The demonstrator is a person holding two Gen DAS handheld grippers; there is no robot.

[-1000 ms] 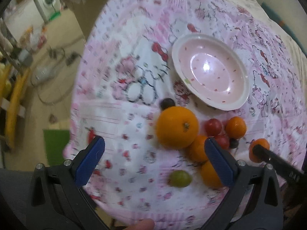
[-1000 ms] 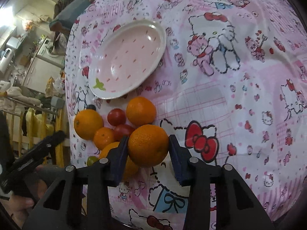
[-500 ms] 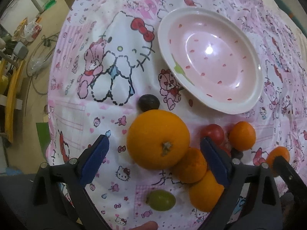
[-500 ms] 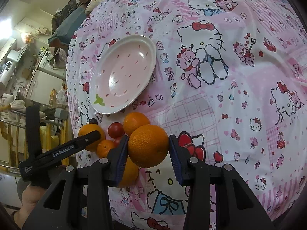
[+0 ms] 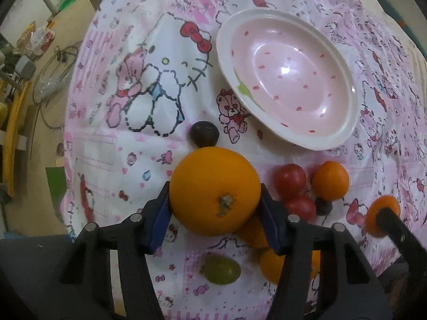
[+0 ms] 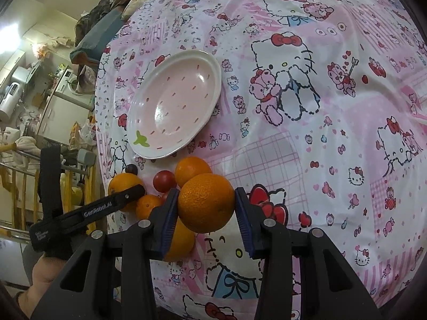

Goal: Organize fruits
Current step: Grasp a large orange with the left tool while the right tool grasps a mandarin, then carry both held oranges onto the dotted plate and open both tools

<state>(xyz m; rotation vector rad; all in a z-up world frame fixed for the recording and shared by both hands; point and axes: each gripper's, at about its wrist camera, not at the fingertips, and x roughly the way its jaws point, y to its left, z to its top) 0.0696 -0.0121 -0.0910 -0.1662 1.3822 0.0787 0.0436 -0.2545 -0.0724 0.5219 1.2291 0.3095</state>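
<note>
The left tool (image 5: 215, 208) is closed on a large orange (image 5: 215, 190), both blue pads pressed against its sides; the skin is glossy and finely dimpled, and a dry brown-green stem scar faces the camera. The right tool (image 6: 205, 210) is likewise clamped on a second orange (image 6: 206, 202), deeper in tone and pebbled, with no stem visible.

In the left wrist view, a dark grape (image 5: 204, 134) is seen at 12 o'clock of the held orange, touching or just beside it. Two red cherry tomatoes (image 5: 289, 178) and a small mandarin (image 5: 330, 180) are grouped at 3 o'clock. A green grape (image 5: 221, 270) lies at 6 o'clock.

A pink, white-rimmed plate (image 5: 317, 144) with red flecks is noted at 1 o'clock, holding no fruit, on the table's pink cartoon-print cloth (image 5: 112, 144).
</note>
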